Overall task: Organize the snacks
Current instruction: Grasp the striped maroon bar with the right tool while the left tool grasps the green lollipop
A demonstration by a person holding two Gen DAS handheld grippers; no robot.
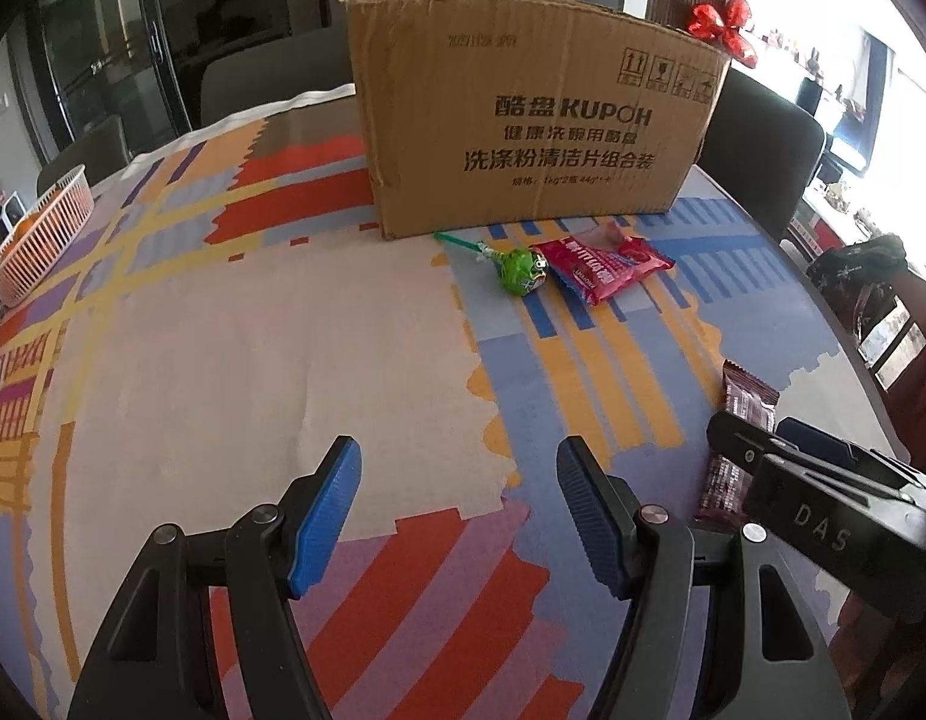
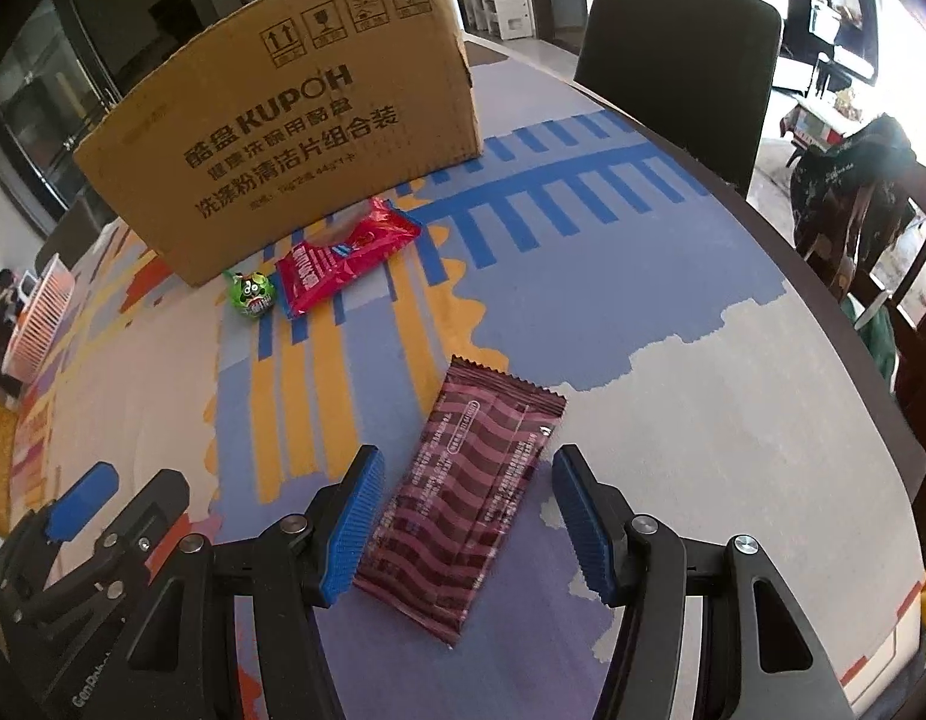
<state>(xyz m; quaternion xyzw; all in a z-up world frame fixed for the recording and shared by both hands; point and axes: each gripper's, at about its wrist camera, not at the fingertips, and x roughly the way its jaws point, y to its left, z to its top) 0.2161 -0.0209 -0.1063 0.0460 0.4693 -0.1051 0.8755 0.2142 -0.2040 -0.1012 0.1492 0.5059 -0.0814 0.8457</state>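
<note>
Right gripper (image 2: 466, 516) stood part open, straddling maroon wrapper (image 2: 466, 498), pads not touching. Left gripper (image 1: 457, 516) part open, empty, over bare tablecloth (image 1: 253, 360). Wrapper lay flat near table's right edge, askew to jaws: likely skid or crumple on closing. Lollipop (image 2: 252, 295), red packet (image 2: 343, 261) against cardboard box (image 2: 295, 138): awkward reach.

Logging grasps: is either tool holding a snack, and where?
Neither. Left tool is open over tablecloth; right tool straddles the maroon wrapper, pads apart.
</note>
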